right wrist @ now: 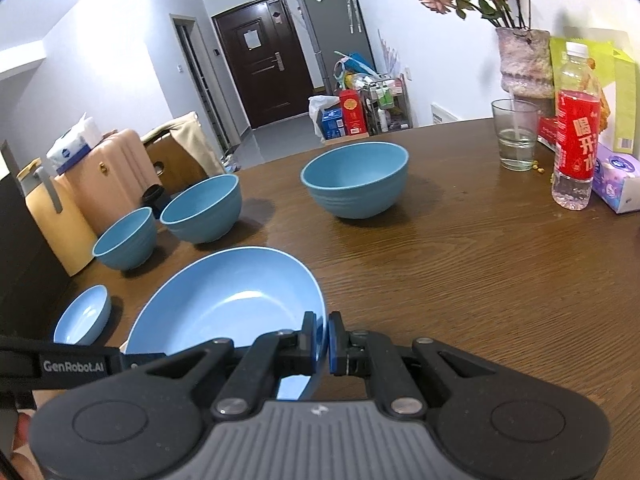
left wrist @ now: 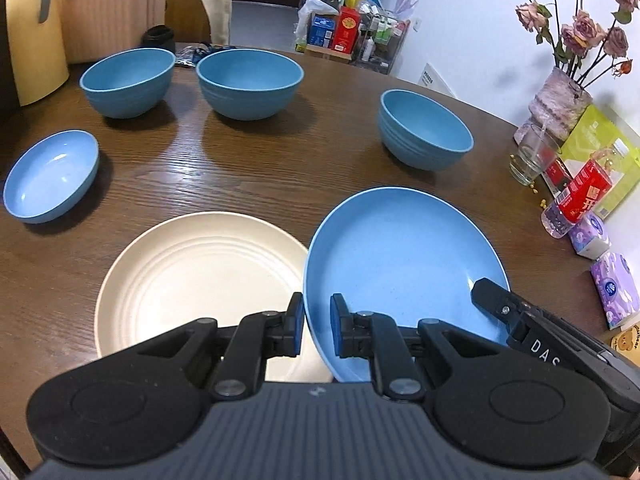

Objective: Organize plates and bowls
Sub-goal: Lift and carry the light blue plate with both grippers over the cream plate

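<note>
Left gripper: jaws pinch the near-left rim of the large, shallow, sky-blue plastic plate; one pad inside the rim, one outside
Right gripper: jaws pressed tight on the same plate's near-right rim; its black body also shows at the plate's right edge in the left wrist view
Blue plate: held by both grippers, tilted, its left edge overlapping the round cream ribbed plate
Cream plate: flat on the dark brown wood-grain table, just left of the held plate
Small blue shallow dish: at the table's left side, apart from the plates
Deep blue ribbed bowls: two side by side at the far edge, left one, middle one; a third stands alone toward the right
Right edge of table: clear drinking glass; red-labelled water bottle; purple tissue packs; mottled vase of dried pink roses
Person: fingertips visible at lower left of the right wrist view
</note>
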`<state>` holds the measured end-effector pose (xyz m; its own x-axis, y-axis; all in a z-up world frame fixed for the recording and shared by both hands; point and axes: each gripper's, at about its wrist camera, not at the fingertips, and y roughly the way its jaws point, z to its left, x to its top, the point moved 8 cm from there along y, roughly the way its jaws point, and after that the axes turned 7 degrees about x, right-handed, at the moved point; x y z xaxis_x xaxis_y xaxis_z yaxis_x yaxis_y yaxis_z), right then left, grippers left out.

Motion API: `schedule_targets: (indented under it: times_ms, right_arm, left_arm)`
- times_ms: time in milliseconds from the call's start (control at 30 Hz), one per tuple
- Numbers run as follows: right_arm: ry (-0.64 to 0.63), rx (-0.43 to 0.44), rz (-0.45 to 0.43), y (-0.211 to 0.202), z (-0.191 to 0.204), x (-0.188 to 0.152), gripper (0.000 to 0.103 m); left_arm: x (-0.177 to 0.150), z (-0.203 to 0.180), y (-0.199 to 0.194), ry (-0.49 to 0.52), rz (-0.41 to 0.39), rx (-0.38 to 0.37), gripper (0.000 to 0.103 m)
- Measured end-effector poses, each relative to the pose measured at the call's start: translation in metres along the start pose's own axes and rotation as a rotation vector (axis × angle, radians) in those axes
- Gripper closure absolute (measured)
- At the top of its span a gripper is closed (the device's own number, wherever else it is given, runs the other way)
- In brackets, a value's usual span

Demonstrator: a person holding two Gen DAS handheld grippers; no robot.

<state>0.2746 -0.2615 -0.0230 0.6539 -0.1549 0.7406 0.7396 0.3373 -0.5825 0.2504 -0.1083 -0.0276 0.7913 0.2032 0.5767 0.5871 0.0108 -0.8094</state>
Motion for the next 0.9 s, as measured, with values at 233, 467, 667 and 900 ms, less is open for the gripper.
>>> schedule_targets:
  times_ms: [233, 467, 667, 900]
  right_arm:
    - [-0.020, 0.011, 0.016, 0.004, 0.018, -0.007, 0.097]
    - [-0.041, 0.023, 0.032, 0.009, 0.037, -0.013, 0.097]
    - [-0.066, 0.034, 0.053, 0.016, 0.055, -0.018, 0.097]
    - [-0.090, 0.049, 0.077, 0.027, 0.074, -0.025, 0.097]
  left_arm:
    - [-0.002, 0.019, -0.007, -0.019, -0.009, 0.012, 0.089]
    - [-0.003, 0.038, -0.010, -0.042, -0.012, 0.022, 0.089]
    - [-0.003, 0.058, -0.010, -0.070, -0.013, 0.030, 0.089]
    - [-0.003, 0.080, -0.008, -0.095, -0.014, 0.042, 0.089]
